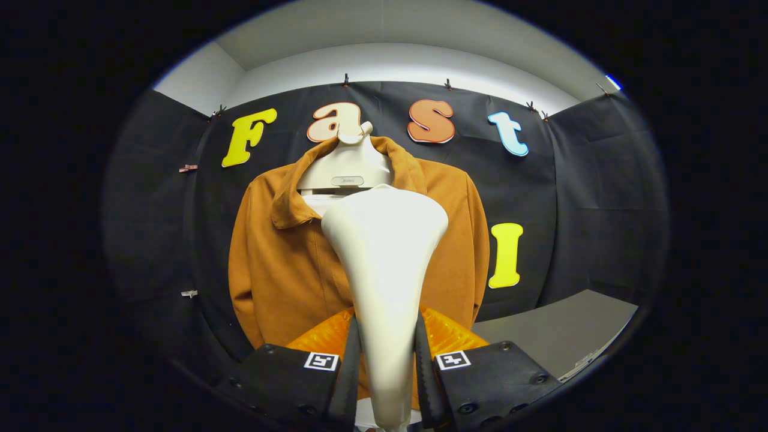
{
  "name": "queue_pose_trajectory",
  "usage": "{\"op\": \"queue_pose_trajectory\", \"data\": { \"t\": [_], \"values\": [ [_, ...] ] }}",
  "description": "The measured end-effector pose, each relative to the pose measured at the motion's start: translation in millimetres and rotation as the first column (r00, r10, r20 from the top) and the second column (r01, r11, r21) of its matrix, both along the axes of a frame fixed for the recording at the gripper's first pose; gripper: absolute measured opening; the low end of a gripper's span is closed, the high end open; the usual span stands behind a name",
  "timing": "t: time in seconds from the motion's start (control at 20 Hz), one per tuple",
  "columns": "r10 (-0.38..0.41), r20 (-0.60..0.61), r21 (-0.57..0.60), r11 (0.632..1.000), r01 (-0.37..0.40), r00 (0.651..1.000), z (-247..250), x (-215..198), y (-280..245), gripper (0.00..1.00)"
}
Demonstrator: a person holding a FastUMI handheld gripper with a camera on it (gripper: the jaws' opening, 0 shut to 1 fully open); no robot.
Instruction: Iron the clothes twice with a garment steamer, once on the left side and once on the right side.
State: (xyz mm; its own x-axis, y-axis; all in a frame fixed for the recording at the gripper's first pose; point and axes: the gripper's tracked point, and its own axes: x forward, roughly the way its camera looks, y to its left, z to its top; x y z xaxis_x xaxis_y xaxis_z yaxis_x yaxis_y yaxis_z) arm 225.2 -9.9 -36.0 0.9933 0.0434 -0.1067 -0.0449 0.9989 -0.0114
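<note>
Jaws: gripper (pixel 387 360) at lower centre of frame, both black fingers (pixel 350 366) pinching the white neck of the steamer, one on each side.
Steamer: garment steamer (pixel 384 264) stands upright at centre frame, wide head uppermost, in front of the jacket's chest.
Clothes: brown jacket (pixel 282 264) hangs at centre on a white hanger (pixel 347 168), collar open, against the black booth wall.
Orange part: ribbed orange surface (pixel 447 336) just beyond the fingers, identity unclear.
Bench: grey bench (pixel 558 336) at lower right.
</note>
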Motion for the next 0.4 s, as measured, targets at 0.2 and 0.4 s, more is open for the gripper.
{"op": "queue_pose_trajectory", "data": {
  "t": [0.2,0.4],
  "values": [
    [0.004,0.006,0.004,1.0,-0.004,1.0,0.7,-1.2,-0.4,0.44],
    [0.003,0.004,0.011,1.0,-0.003,1.0,1.1,-1.3,-2.7,0.44]
  ]
}}
